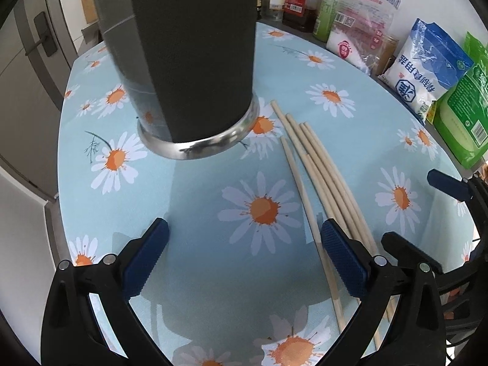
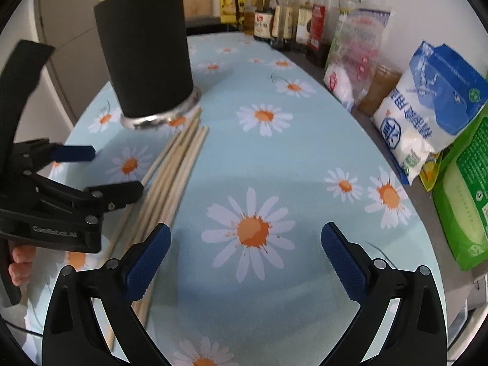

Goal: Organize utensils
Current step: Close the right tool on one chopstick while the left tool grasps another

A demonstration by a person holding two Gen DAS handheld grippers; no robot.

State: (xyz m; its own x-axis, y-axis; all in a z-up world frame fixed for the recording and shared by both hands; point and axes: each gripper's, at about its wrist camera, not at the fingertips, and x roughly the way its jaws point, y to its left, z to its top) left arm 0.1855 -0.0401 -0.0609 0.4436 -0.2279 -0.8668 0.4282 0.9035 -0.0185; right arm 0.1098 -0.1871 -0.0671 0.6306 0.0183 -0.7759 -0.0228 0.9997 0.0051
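Several pale wooden chopsticks [image 1: 320, 180] lie side by side on the daisy-print cloth; they also show in the right wrist view [image 2: 174, 170]. A tall black utensil holder [image 1: 192, 55] with a shiny metal base stands just beyond their far tips, and shows too in the right wrist view [image 2: 146, 55]. My left gripper [image 1: 244, 259] is open and empty, low over the cloth, its right finger resting over the chopsticks. It also appears in the right wrist view [image 2: 100, 174]. My right gripper [image 2: 244, 259] is open and empty, just right of the chopsticks.
Sauce and oil bottles [image 2: 286, 12] line the back wall. Bags of salt [image 2: 427, 106], sugar [image 2: 350, 58] and a green packet [image 2: 466, 201] stand along the right edge. The cloth's left edge [image 1: 62, 140] drops off beside a door.
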